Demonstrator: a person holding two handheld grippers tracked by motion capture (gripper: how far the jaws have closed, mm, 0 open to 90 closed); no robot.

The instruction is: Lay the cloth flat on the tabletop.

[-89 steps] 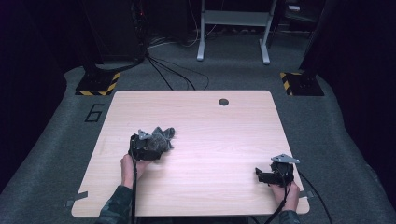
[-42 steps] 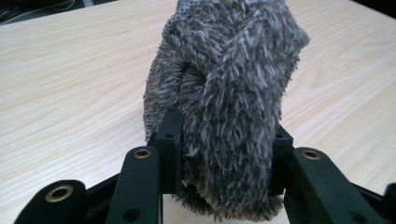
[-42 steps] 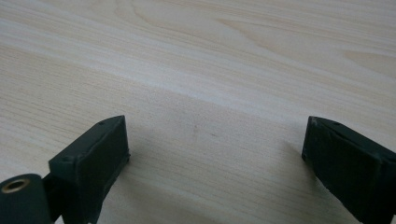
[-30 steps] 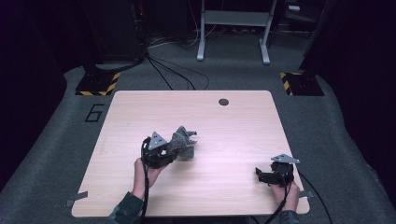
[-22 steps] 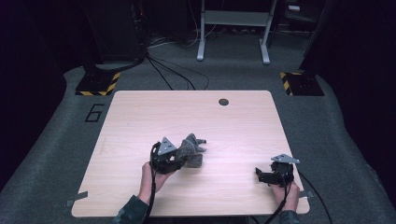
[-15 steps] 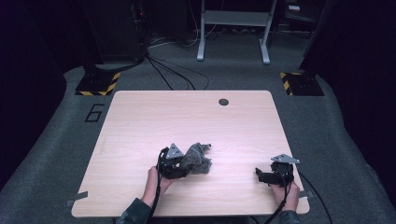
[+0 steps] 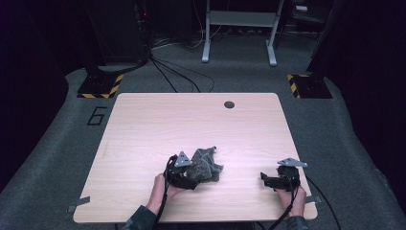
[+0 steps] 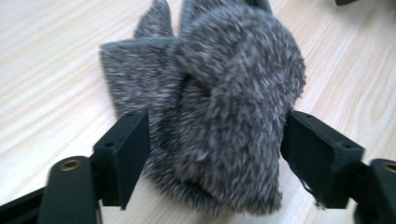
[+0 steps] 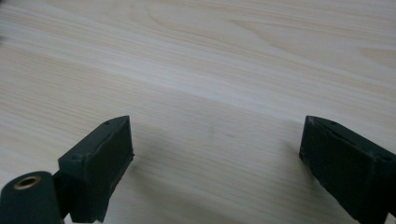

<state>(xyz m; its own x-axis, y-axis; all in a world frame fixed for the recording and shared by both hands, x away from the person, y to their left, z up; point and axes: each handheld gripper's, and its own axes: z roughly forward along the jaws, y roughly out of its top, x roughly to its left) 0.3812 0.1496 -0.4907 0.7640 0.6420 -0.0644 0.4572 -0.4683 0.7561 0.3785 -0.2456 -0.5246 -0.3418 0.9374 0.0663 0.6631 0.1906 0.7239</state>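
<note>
Left gripper (image 8: 215, 140): jaws just opening, grey fuzzy cloth (image 8: 219, 102) between them. Right gripper (image 9: 215, 158), right of cloth: jaws wide apart, empty, over table (image 9: 224, 60).

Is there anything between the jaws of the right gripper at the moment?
No, in the right gripper view the right gripper stands open with bare wooden table between its two black jaws.

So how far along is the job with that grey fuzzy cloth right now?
Done: the grey fuzzy cloth lies bunched on the table, near its front edge. In hand: the left gripper has just been opening, cloth between its jaws, apparently let go. The right gripper rests open, holding nothing. Left: drawing the left gripper clear, and likely spreading or folding the cloth.
</note>
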